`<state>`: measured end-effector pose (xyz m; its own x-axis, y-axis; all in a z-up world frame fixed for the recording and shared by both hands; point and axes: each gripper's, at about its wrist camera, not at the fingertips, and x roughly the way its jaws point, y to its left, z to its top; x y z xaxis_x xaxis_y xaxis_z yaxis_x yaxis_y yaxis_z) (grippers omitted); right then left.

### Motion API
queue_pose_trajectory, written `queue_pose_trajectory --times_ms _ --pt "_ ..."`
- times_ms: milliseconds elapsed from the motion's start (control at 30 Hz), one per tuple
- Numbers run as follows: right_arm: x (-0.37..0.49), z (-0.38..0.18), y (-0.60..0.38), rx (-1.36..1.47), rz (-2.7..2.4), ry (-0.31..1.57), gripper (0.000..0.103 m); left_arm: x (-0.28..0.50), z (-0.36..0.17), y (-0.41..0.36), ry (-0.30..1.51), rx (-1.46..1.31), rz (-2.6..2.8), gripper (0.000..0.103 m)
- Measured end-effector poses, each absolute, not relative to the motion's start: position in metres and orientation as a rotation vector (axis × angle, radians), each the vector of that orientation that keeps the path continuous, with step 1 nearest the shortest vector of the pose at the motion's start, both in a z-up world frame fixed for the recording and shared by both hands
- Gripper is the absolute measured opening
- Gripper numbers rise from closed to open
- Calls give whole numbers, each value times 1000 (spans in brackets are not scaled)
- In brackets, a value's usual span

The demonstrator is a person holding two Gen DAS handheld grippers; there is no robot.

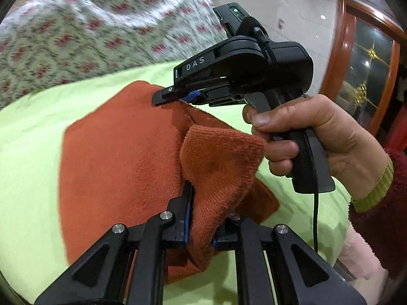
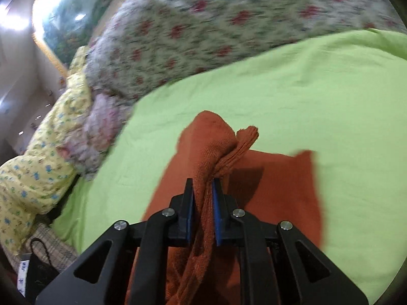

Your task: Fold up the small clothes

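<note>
Pinching orange garment (image 1: 122,157) between both grippers' jaws.

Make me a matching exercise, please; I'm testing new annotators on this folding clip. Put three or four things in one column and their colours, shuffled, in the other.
Things:
1. garment
2. sheet
3. quilt
4. sleeve

Colours:
A. lime green
B. dark red with a yellow-green cuff
C. rust orange
D. pale with red flowers

Pairs: 1-C, 2-A, 3-D, 4-B
</note>
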<state>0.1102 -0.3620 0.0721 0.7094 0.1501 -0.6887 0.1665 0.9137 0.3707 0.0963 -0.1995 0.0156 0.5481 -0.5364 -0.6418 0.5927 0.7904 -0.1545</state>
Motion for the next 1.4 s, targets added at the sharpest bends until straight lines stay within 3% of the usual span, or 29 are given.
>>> queue_pose_trajectory --times_ms 400,567,633,733,767,1133,1200,1267,1300,1400 --pt "72 40 -415 509 -89 786 14 101 -6 -228 771 137 -682 10" --pt "73 33 -413 468 -124 812 14 101 -16 -234 806 147 -681 15" --pt "75 28 -414 470 -132 831 18 96 -15 -231 814 144 -695 27" --pt "70 28 -419 503 -163 830 39 85 -11 -221 826 149 -745 46" --pt "66 30 -419 506 -187 823 40 82 -10 -217 825 158 -745 49" --pt "9 68 -381 483 -151 721 40 91 7 -116 853 -32 -594 55" --pt "8 63 -378 485 -155 732 46 100 6 -103 870 -63 -558 57" --pt "9 56 -379 494 -173 746 57 107 4 -91 890 -106 -535 62" --pt "10 52 -381 504 -186 750 58 111 3 -85 898 -127 -525 69" --pt "11 42 -383 529 -183 765 59 127 -3 -72 913 -172 -503 75"
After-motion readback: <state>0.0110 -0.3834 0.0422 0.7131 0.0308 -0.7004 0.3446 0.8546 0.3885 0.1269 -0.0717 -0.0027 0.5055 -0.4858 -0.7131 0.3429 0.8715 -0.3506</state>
